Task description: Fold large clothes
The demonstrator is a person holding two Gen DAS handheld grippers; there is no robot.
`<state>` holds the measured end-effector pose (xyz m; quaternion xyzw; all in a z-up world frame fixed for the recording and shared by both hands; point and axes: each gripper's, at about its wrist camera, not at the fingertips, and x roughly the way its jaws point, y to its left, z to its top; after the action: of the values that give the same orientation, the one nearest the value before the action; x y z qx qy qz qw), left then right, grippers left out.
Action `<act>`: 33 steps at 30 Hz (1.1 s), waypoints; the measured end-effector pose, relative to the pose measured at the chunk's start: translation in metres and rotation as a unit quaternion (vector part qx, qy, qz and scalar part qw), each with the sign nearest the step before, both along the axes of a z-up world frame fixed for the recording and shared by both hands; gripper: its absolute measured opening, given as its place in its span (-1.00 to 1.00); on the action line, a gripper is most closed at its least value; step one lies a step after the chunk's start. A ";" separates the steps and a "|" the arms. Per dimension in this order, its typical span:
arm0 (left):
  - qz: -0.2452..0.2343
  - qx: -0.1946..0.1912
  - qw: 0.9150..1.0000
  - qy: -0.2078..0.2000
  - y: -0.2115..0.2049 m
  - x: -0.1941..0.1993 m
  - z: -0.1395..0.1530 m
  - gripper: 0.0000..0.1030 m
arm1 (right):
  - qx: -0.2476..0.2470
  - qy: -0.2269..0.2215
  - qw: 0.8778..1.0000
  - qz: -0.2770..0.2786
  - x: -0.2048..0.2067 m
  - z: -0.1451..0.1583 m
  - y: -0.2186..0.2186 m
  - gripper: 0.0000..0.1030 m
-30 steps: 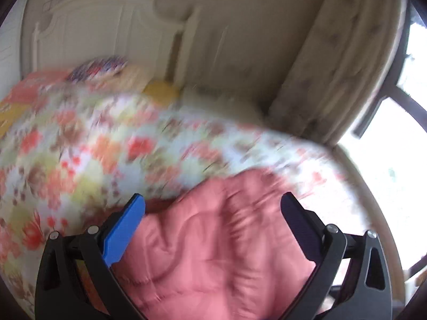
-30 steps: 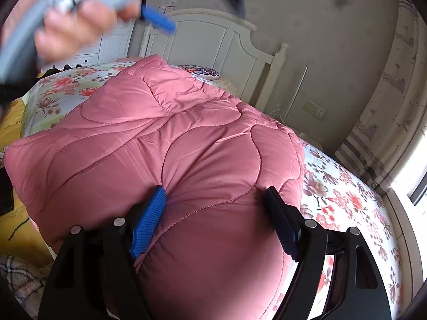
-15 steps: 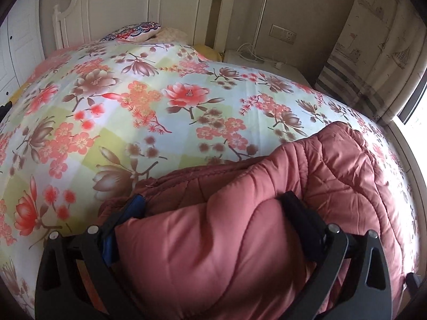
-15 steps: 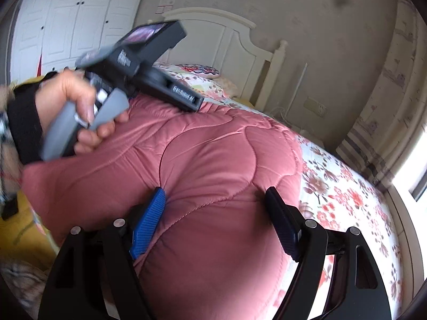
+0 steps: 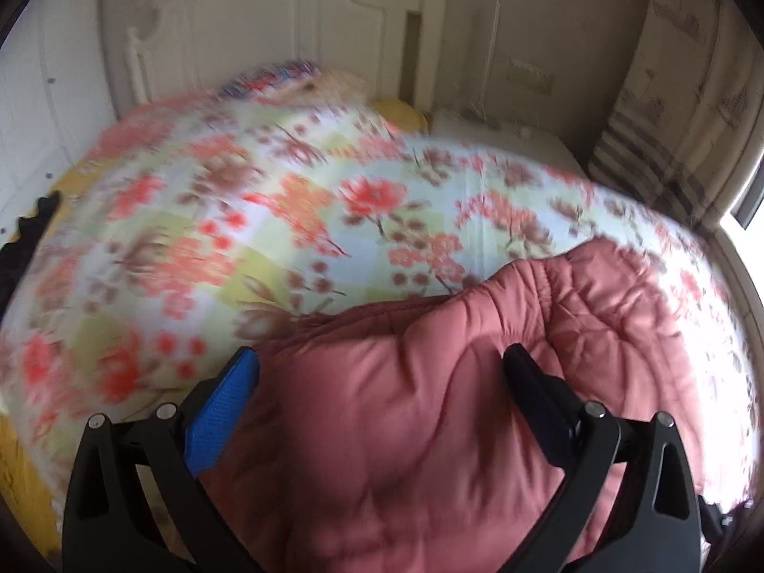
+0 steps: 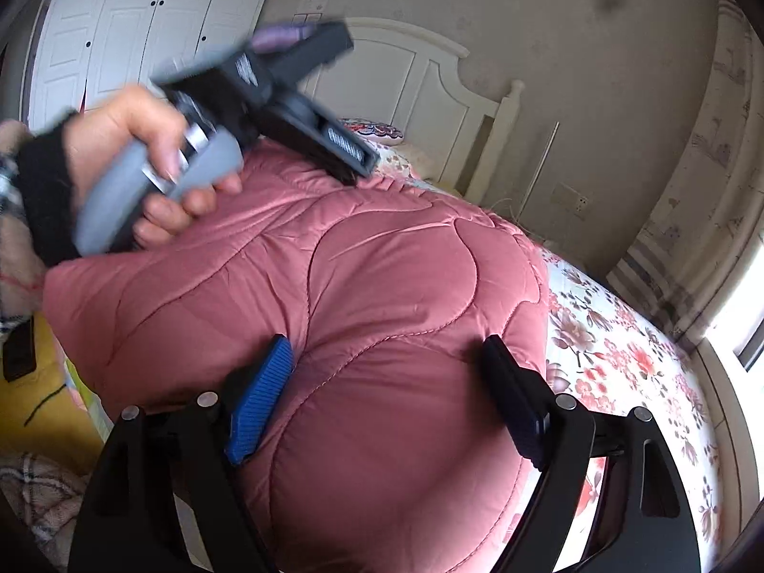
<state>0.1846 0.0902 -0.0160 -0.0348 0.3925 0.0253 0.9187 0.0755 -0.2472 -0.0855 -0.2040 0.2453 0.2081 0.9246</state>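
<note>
- Left wrist view: the left gripper [image 5: 379, 384] has its fingers [image 5: 222, 408] spread wide, with a thick fold of the pink quilted garment [image 5: 429, 429] bulging up between them. The padding presses against both fingers, so they seem to hold it, though motion blur leaves the contact unclear.
- The garment lies bunched at the near edge of the bed, over the floral bedspread [image 5: 286, 219].
- Behind it stands a white headboard [image 5: 286, 33], with a patterned pillow [image 5: 272, 79] at the head of the bed and a curtain [image 5: 678, 95] at the right.
- Right wrist view: the right gripper [image 6: 384, 389] also has its fingers [image 6: 260, 401] set wide apart, clamped on a puffy mound of the same garment [image 6: 382, 286], which fills the gap between them.
- At upper left a bare hand [image 6: 143, 162] grips the grey handle of the left gripper [image 6: 267, 100], whose body rests on top of the garment.
- The floral bedspread [image 6: 620, 358] shows at the right, and white wardrobe doors [image 6: 143, 24] stand behind.
</note>
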 end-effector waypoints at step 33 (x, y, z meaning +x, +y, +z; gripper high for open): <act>-0.054 0.004 0.998 -0.028 -0.008 -0.031 -0.039 0.96 | 0.003 0.030 0.999 0.009 -0.010 0.007 -0.007 0.80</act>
<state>0.1534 0.0825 -0.0548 -0.0106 0.3681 -0.0241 0.9294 0.0659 -0.2541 -0.0785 -0.1969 0.2706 0.2232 0.9155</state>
